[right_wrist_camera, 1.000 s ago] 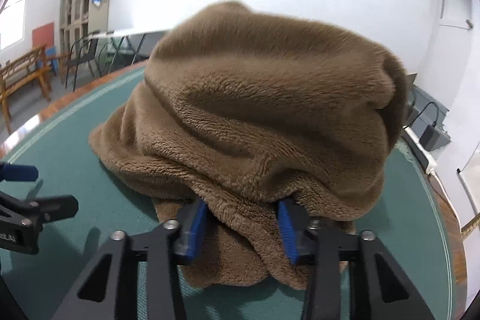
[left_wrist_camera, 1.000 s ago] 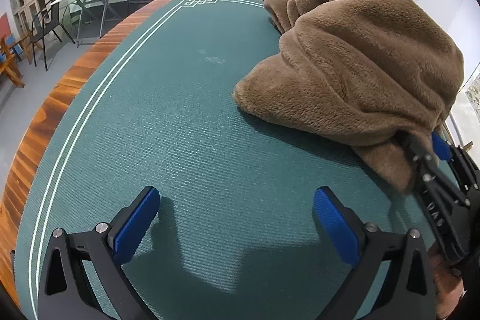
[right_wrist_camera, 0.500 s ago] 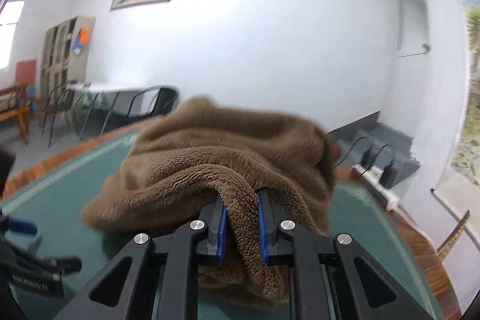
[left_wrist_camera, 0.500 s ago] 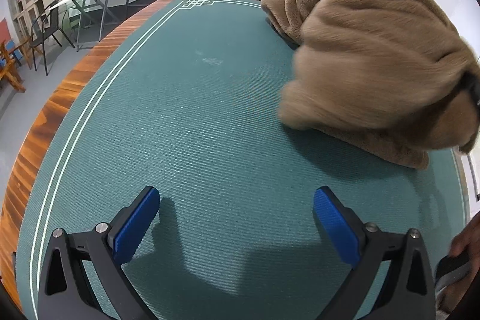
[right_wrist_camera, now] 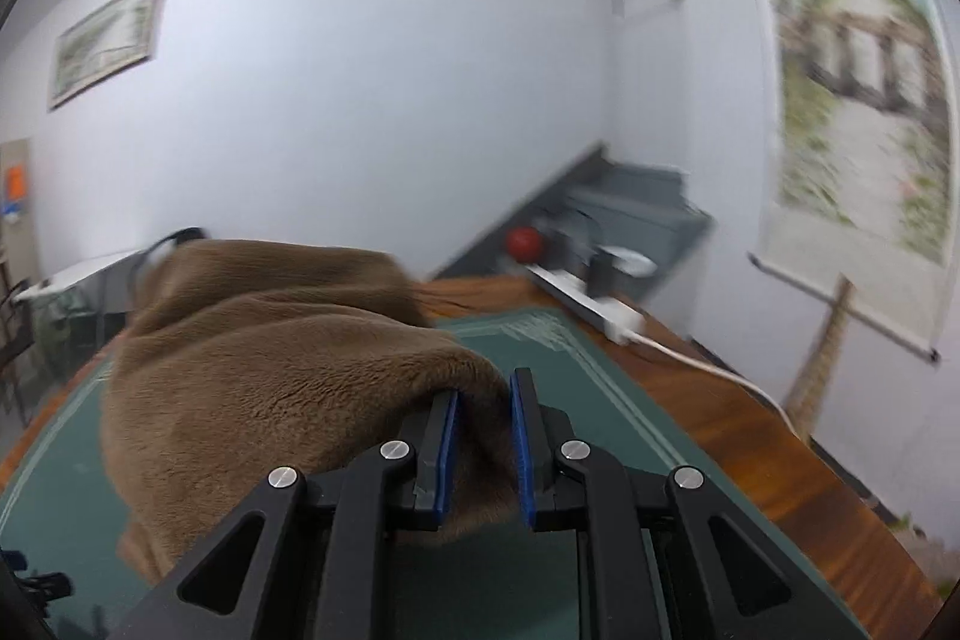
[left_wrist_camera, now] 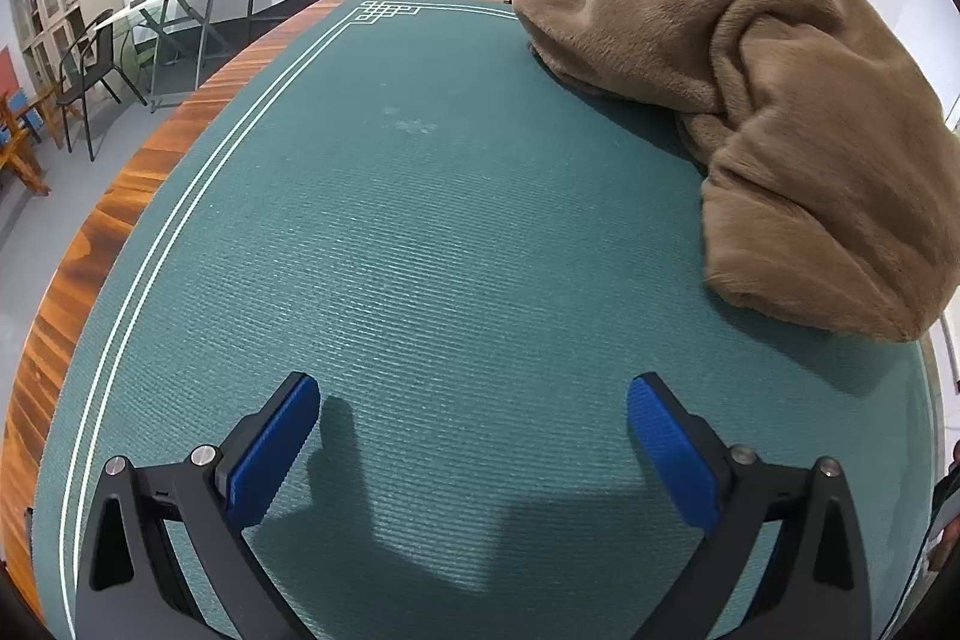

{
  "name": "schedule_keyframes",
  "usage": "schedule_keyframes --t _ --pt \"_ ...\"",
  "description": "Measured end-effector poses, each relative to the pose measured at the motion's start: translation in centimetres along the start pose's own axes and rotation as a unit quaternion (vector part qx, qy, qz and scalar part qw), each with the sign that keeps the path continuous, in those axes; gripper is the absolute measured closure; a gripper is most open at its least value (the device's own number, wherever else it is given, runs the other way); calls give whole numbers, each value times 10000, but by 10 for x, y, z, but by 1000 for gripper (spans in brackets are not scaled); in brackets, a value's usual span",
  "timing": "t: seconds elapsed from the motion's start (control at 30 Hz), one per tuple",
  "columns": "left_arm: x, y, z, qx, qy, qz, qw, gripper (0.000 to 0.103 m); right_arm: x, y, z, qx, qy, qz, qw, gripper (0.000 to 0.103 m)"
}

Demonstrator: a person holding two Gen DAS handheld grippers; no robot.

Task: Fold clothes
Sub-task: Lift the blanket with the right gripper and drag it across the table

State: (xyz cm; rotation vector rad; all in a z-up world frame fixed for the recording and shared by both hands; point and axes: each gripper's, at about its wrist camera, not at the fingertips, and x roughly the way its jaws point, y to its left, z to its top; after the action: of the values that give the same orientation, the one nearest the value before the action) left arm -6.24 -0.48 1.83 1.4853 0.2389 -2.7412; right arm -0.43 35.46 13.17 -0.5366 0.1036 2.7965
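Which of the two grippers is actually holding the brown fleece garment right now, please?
The right gripper: its jaws are closed on a fold of the brown fleece garment. The left gripper hangs wide open over bare green mat, clear of the fabric.

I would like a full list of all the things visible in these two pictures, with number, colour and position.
Fleece garment: one, brown, bunched on the mat's right side.
Mat: one, green with white border lines, covering the table.
Table: one, reddish wood, under the mat.
Chairs: at least two, black, on the floor at left.
Power strip: one, white, on the table's far right edge.
Ball: one, red, blurred, beyond the table.
Pictures: two, on the walls.
Left gripper: black with blue pads, open above the mat.
Right gripper: black with blue pads, shut on the garment.
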Motion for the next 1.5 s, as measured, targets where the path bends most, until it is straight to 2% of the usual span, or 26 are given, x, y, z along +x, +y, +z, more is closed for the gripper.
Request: schedule_keyframes --t 0.1,0.2,0.23,0.27,0.33,0.47,0.63,0.8,0.97,1.1,1.13,1.2,1.37,1.5 --pt "2 -3 -2 31 31 16 10000 0 5 -23 -5 169 199 -385 9989 85" --pt "1 -8 -4 83 17 44 10000 0 3 -30 -9 220 402 48 9989 83" --pt "0 -9 -5 102 4 67 9999 0 1 -30 -11 235 462 260 9983 75" --pt "-1 -10 -5 116 -16 79 9999 0 0 -28 -11 258 522 469 9972 48" --pt "-1 -10 -4 139 -71 85 9998 0 5 -22 -10 356 620 850 9938 9" --pt "-3 -10 -1 184 -181 96 9996 0 5 2 -5 394 568 1310 9890 9" --pt "-5 -9 3 240 -318 110 9991 0 36 21 11 598 670 1798 9796 9" --pt "-13 -14 7 352 -643 -205 9971 0 91 18 24 1340 1045 2279 9587 9" --pt "-23 -17 9 411 -920 -493 9937 0 145 23 30 1878 1499 2942 9251 9" --pt "-30 -16 11 374 -1046 -638 9918 0 162 49 28 1631 1845 3483 9045 9" --pt "-32 -15 11 364 -1074 -663 9913 0 159 58 26 1499 1884 3647 8995 9" --pt "-35 -15 11 344 -1121 -671 9908 0 147 74 23 1288 1894 4151 8804 9" --pt "-42 -12 13 205 -1189 -689 9903 0 93 113 16 851 1903 5402 8153 9" --pt "-52 -7 16 183 -1358 -474 9894 0 51 144 -1 381 2052 5857 7832 9"
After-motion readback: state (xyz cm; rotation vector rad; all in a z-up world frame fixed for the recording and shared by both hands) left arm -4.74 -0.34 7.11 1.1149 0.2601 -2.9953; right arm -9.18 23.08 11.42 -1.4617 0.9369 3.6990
